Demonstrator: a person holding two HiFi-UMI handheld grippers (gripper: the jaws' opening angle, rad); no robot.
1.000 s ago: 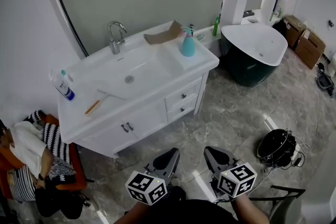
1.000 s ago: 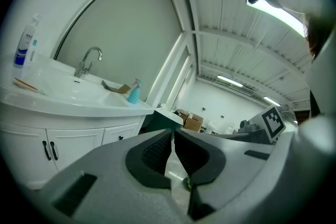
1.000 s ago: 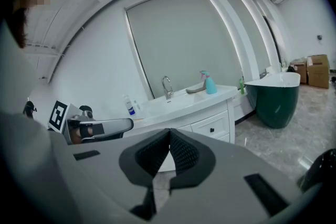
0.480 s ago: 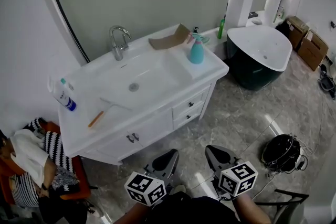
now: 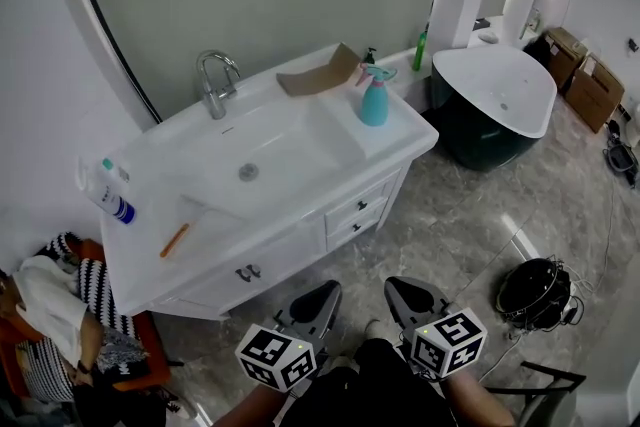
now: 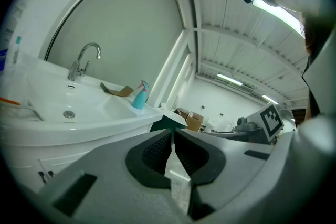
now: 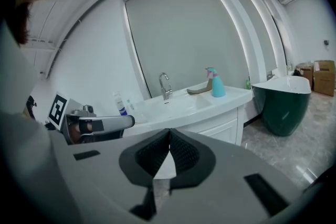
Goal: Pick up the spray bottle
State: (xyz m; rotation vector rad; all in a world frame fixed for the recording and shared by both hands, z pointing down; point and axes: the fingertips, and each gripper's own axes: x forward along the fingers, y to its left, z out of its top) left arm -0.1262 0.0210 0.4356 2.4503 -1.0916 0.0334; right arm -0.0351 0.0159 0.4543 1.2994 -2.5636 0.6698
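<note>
A teal spray bottle [image 5: 375, 100] with a pink trigger stands upright at the right end of the white vanity top [image 5: 395, 137]. It also shows far off as the spray bottle [image 6: 139, 98] in the left gripper view and the spray bottle [image 7: 216, 84] in the right gripper view. My left gripper [image 5: 322, 295] and right gripper [image 5: 402, 292] hang low over the floor in front of the vanity, well short of the bottle. Both have their jaws closed tip to tip with nothing between them.
The vanity holds a sink basin [image 5: 262, 155], a chrome tap [image 5: 213, 83], a brown cardboard piece [image 5: 318, 74], a white bottle [image 5: 104, 190] at the left and a wooden-handled tool [image 5: 176, 239]. A dark green bathtub [image 5: 495, 107] stands right. A black fan [image 5: 538, 290] lies on the floor.
The vanity and bottle sit a little lower and larger in the head view; both grippers have come slightly nearer the vanity together. Both stay shut.
</note>
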